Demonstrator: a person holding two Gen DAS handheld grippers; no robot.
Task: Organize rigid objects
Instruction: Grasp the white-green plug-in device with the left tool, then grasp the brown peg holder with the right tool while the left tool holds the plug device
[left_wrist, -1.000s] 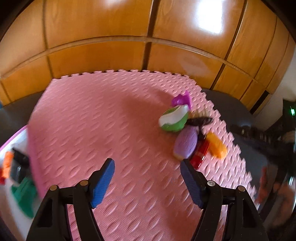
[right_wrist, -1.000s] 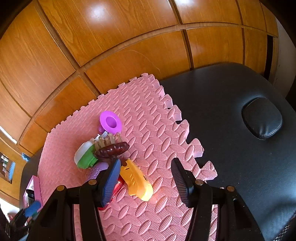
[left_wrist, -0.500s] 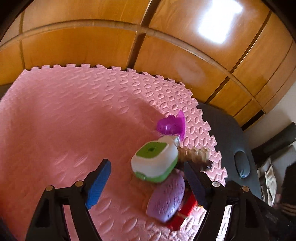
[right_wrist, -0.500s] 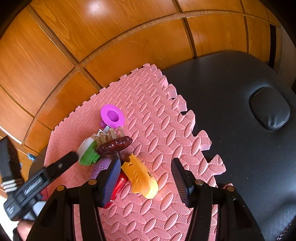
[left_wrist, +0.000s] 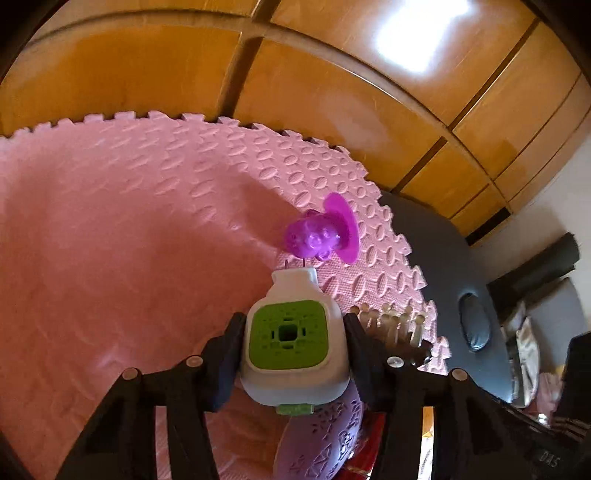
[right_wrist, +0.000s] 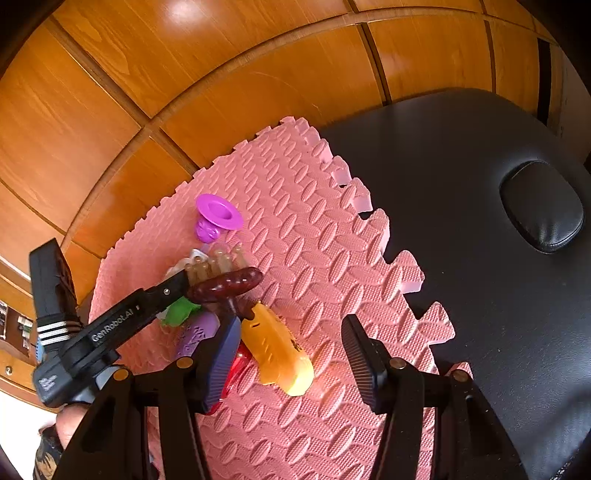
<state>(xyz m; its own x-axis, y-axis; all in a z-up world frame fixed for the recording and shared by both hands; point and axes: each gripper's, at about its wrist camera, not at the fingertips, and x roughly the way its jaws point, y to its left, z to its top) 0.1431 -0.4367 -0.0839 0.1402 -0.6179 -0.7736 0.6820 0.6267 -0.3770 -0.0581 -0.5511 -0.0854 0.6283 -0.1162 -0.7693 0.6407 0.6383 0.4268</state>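
Observation:
A pile of small objects lies on the pink foam mat (left_wrist: 110, 240). My left gripper (left_wrist: 293, 347) is shut on the white and green box (left_wrist: 290, 339), one finger on each side. Behind it lie a purple suction toy (left_wrist: 321, 234) and a brown brush with pale bristles (left_wrist: 395, 325); a lilac case (left_wrist: 325, 435) lies under it. In the right wrist view my right gripper (right_wrist: 291, 350) is open and empty over the mat (right_wrist: 317, 258), just above the orange case (right_wrist: 277, 354). The left gripper (right_wrist: 177, 284) reaches in from the left beside the brush (right_wrist: 225, 284).
A red object (right_wrist: 236, 369) lies partly under my right gripper's left finger. The mat sits on a black padded table (right_wrist: 480, 221) with a round headrest plug (right_wrist: 543, 206). A wooden panelled wall (right_wrist: 184, 74) runs behind the mat.
My left gripper moved forward to the pile and closed on the white and green box. My right gripper stayed open, almost still above the orange case.

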